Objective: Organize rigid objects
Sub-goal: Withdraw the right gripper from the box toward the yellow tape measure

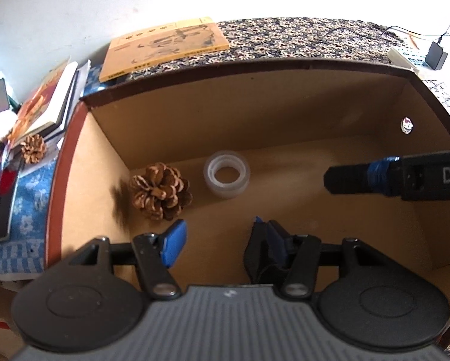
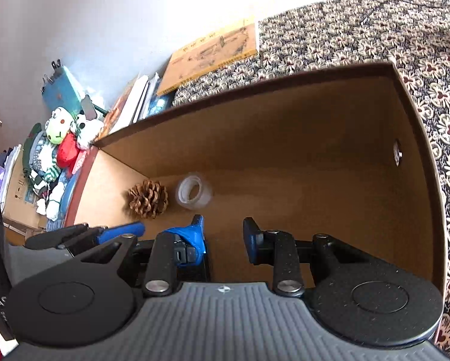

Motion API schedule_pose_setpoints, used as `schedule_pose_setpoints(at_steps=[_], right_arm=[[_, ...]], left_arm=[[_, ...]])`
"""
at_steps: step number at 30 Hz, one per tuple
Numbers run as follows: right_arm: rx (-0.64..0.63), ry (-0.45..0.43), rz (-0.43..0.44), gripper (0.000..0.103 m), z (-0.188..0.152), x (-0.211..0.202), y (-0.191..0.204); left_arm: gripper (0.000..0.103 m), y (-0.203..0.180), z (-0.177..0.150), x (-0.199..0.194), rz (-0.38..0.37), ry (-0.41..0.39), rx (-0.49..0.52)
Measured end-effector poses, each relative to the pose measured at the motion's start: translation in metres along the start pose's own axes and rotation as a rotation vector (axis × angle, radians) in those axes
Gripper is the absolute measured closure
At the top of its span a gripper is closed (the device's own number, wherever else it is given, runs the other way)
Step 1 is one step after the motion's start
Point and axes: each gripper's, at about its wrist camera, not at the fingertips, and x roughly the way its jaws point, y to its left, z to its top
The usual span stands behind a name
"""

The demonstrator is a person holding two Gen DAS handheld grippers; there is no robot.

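An open cardboard box (image 1: 255, 111) (image 2: 285, 126) holds a pine cone (image 1: 161, 191) (image 2: 148, 199) at its left wall and a clear tape roll (image 1: 226, 174) (image 2: 193, 192) just right of it. My left gripper (image 1: 218, 240) hangs over the box's near side, open and empty, the pine cone just ahead of its left finger. My right gripper (image 2: 223, 236) is open and empty over the box, nearer than both objects. Its finger shows in the left wrist view (image 1: 360, 179) at the right. A second pine cone (image 1: 33, 148) lies outside the box, left.
A yellow book (image 1: 164, 48) (image 2: 209, 52) lies on the patterned cloth (image 1: 300, 39) (image 2: 360, 30) behind the box. Stacked books (image 1: 50, 102) and plush toys (image 2: 59, 138) crowd the left. A power strip and charger (image 1: 420, 57) sit at the far right.
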Motion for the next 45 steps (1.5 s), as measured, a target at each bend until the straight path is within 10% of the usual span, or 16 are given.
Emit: schedule_pose_setpoints(at_steps=[45], right_arm=[[-0.073, -0.032, -0.204, 0.093, 0.004, -0.013, -0.005]], left_arm=[[0.038, -0.02, 0.0, -0.006, 0.062, 0.033, 0.031]])
